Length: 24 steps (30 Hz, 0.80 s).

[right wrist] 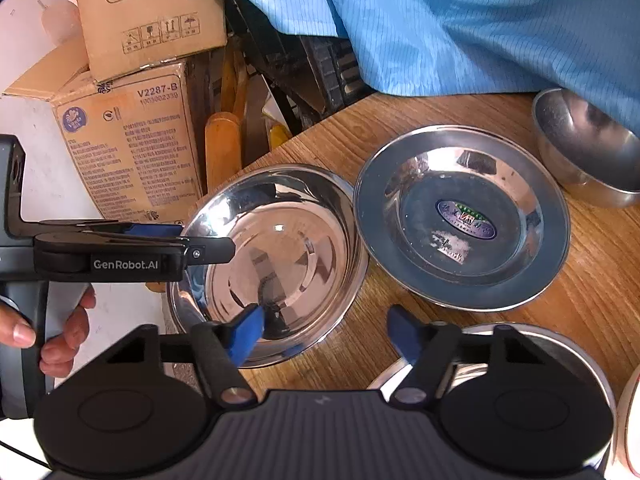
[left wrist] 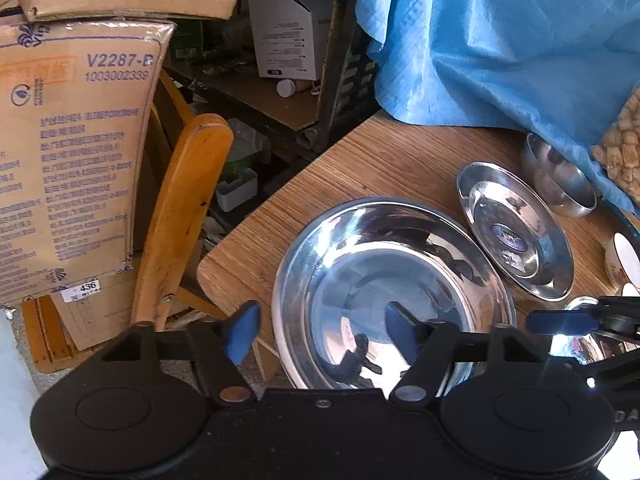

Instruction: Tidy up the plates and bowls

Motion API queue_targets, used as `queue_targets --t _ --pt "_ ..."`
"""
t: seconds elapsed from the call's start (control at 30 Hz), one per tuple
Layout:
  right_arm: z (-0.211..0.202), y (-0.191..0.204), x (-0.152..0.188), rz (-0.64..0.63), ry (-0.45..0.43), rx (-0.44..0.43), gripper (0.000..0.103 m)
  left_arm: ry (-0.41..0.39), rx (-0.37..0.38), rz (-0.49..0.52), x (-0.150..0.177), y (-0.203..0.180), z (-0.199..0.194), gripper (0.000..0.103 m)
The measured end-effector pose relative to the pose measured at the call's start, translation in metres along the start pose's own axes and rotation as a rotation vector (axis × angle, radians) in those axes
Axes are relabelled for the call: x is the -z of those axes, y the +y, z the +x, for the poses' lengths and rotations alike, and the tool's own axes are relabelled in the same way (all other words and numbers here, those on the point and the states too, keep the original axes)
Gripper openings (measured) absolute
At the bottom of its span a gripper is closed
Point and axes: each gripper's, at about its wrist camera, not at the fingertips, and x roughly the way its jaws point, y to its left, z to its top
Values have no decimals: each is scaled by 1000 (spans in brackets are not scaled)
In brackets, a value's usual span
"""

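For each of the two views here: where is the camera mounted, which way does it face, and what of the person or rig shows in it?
Left wrist view: sits on the left gripper, looks down over the table corner at the large steel bowl; its own blue-tipped fingers show, plus the right gripper's tip at the right edge.
Right wrist view: sits on the right gripper, looks down at the table from further right; its own fingers, the left gripper and a hand show.
Shared: large steel bowl, steel plate, small steel bowl, blue cloth, cardboard boxes.

a wooden table [right wrist: 520, 360] carries a large steel bowl [right wrist: 280, 248], a steel plate [right wrist: 460, 216] and a small bowl [right wrist: 588, 152].
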Motion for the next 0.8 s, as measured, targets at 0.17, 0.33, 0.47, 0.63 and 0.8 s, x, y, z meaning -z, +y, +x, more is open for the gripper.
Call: queue_targets --t 0.17,0.33,0.47,0.63,0.8 --pt "5 1 -1 -7 13 11 50 12 10 -15 2 2 3 56" --pt "10 1 -1 -3 27 18 38 12 4 -36 2 7 4 44" --pt "13 1 -1 6 34 9 30 13 -4 -44 3 11 4 35" --pt "16 1 -2 19 40 2 25 18 -16 -50 4 14 6 25" --pt "14 -3 -3 39 40 -13 22 18 -45 -52 4 14 5 13"
